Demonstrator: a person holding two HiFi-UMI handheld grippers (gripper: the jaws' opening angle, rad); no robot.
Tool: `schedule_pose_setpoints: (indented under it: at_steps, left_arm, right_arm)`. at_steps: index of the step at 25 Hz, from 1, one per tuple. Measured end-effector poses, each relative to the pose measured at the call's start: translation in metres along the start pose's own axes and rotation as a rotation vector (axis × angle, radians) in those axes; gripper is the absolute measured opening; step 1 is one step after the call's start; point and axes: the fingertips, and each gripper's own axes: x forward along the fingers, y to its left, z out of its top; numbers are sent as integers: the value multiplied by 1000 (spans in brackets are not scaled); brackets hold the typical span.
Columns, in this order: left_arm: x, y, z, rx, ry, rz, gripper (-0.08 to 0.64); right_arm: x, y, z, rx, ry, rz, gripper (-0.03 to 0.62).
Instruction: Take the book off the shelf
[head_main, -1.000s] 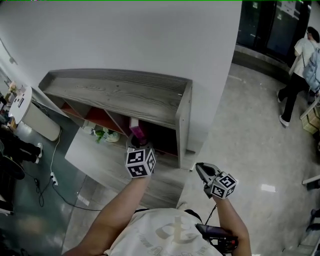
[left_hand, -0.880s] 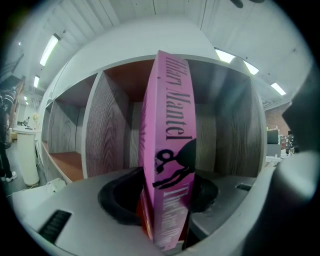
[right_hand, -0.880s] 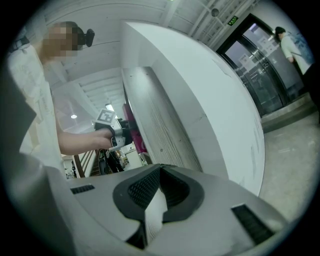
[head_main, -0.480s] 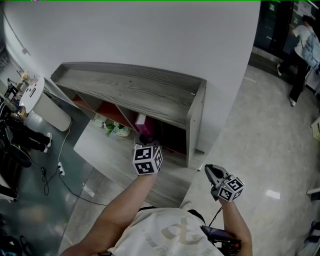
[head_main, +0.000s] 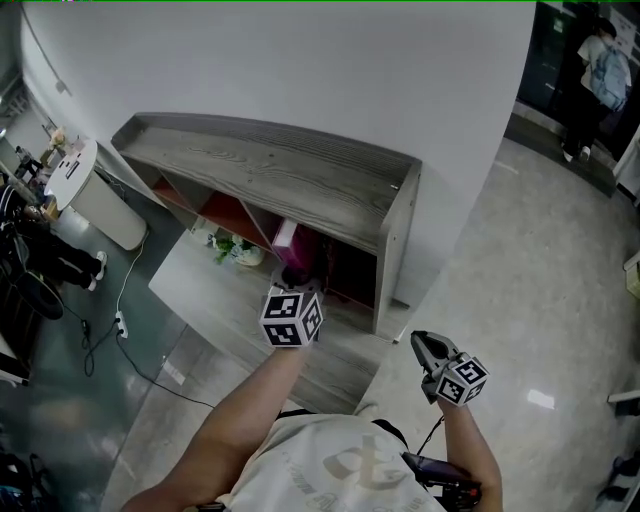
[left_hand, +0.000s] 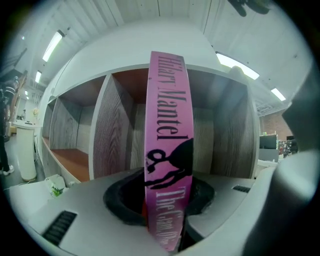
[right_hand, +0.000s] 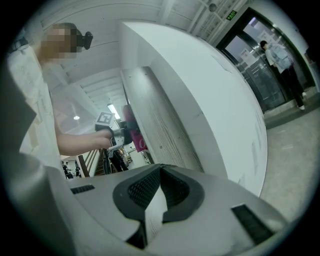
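as its jaws close, left gripper clamps book.

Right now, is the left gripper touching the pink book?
Touching. In the left gripper view, the left gripper has just been closing and its jaws pinch the pink book between them.

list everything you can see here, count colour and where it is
pink paperback book: one, pink with black lettering, upright in the shelf, spine outward
grey wood-grain shelf unit: one, grey with reddish-brown inner boards, against the white wall
white rounded bin: one, white, left of the shelf
small green-and-white item: one, low in front of the shelf; too small to identify
bystander: one, light top and dark trousers, far right
left claw: one, grey, jaws have just been closing, clamped on the book's spine
right claw: one, grey, shut and empty, right of the shelf
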Motion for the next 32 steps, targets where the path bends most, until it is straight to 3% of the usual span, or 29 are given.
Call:
schedule_pose_setpoints:
  at_steps: [32]
  left_arm:
    - [-74, 13, -9, -108, -49, -62, 152]
  right_arm:
    - [18, 40, -7, -55, 36, 95, 5]
